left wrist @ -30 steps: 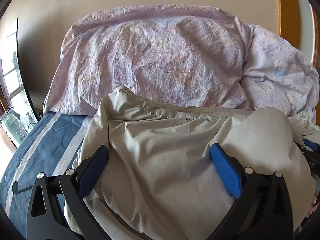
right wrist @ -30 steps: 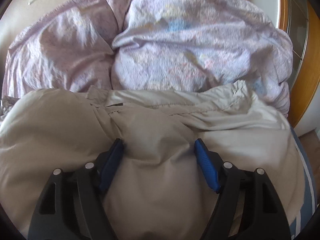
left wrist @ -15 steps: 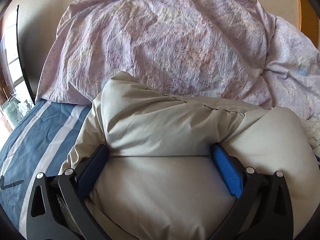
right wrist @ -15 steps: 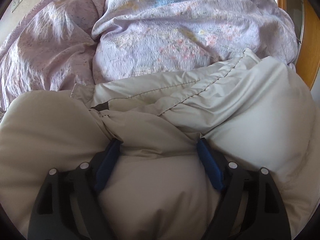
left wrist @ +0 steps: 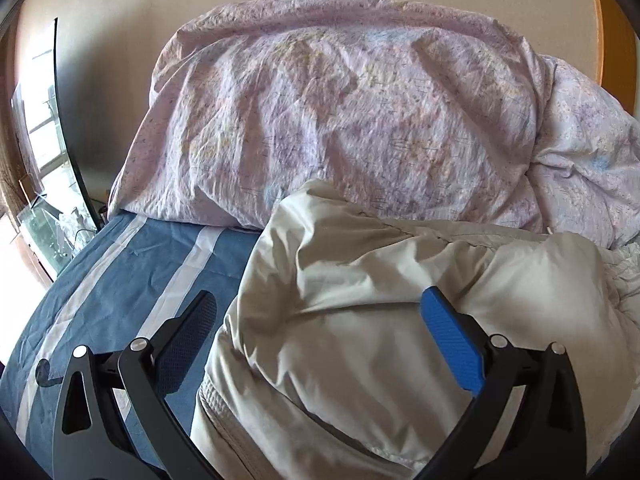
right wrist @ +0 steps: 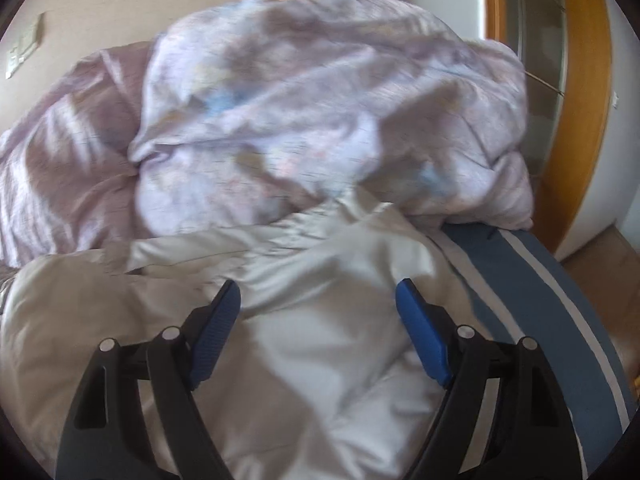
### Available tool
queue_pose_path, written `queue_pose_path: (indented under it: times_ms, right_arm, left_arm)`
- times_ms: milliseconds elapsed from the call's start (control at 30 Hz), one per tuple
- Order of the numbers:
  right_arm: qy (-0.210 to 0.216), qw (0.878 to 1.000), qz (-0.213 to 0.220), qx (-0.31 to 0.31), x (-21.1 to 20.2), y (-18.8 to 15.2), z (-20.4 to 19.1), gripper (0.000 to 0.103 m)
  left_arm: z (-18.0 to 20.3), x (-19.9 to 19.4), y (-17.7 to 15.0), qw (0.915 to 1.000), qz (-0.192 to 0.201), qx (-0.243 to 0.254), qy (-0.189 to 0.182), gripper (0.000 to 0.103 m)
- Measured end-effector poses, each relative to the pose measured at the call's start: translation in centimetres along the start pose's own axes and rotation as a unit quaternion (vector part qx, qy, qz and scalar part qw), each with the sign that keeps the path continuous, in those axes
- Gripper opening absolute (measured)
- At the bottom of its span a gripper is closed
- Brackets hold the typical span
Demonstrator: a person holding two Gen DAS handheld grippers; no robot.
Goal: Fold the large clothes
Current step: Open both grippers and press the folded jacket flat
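Jaws on both hand-held tools stand wide with nothing pinched: the left gripper point(left wrist: 316, 344) straddles the near left edge of a beige padded jacket point(left wrist: 400, 300), one pad over the bare blue striped bedsheet point(left wrist: 132, 280); the right gripper point(right wrist: 318, 332) hangs over its right half. The jacket lies bunched across the bed, long axis side to side (so each hand has its own end), its far edge against the lilac duvet point(left wrist: 360, 120) at the wall.
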State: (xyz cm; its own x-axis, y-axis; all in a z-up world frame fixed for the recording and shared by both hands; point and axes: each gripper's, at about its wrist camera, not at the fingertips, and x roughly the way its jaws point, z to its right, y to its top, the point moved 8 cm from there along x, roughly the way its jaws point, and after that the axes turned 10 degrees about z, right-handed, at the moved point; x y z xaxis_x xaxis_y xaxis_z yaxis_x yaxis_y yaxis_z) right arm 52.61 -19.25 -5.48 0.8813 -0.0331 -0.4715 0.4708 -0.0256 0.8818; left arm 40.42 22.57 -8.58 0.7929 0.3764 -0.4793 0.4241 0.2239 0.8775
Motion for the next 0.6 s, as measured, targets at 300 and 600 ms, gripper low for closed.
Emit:
queue_pose_path:
  times_ms: [300,600]
  right_arm:
    - [-0.033,0.998,-0.041,0.027,2.9,-3.1,2.8,0.079]
    - [-0.046,0.996,-0.068,0.03,4.9,-4.8,3.2,0.084]
  left_arm:
    - [-1.7,2.2,-1.8,0.999,-0.034,-0.026,0.012,0.102]
    - [-2.9,4.5,-3.2,0.9954,-0.065,-0.07,-0.004,0.102]
